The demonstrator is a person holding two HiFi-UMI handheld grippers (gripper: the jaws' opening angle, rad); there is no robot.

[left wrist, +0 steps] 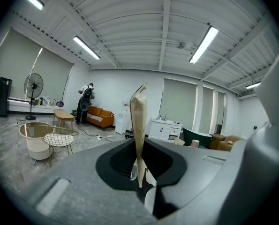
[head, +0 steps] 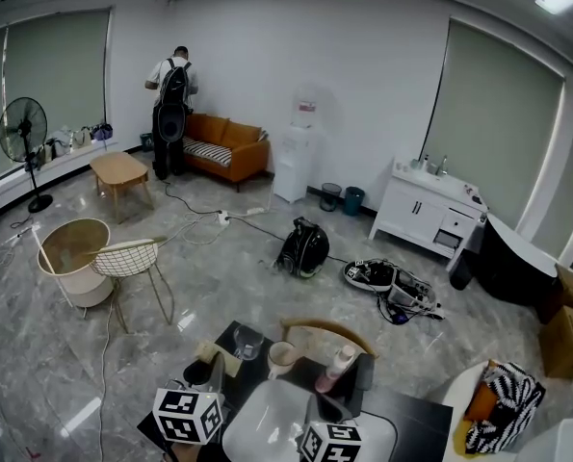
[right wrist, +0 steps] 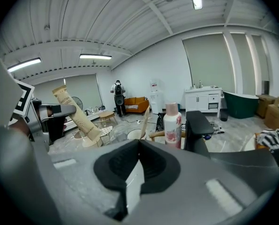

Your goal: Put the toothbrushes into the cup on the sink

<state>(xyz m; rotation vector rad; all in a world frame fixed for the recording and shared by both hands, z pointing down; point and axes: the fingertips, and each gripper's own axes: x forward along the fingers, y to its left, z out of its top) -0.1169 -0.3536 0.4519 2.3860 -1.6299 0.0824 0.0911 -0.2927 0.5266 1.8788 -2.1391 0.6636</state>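
The paper-wrapped toothbrush (left wrist: 139,118) stands upright at the centre of your left gripper view, pinched between the jaws of your left gripper (left wrist: 140,146). In the head view the cup (head: 282,357) sits at lower middle, on the dark counter (head: 416,422) behind the sink (head: 262,422), near a pink-capped bottle (head: 336,367). Your right gripper (right wrist: 138,142) has its jaws pressed together, with nothing between them.

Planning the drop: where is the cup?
In the head view, lower middle, the cup stands on the dark counter, between a clear glass and a pink-capped bottle.
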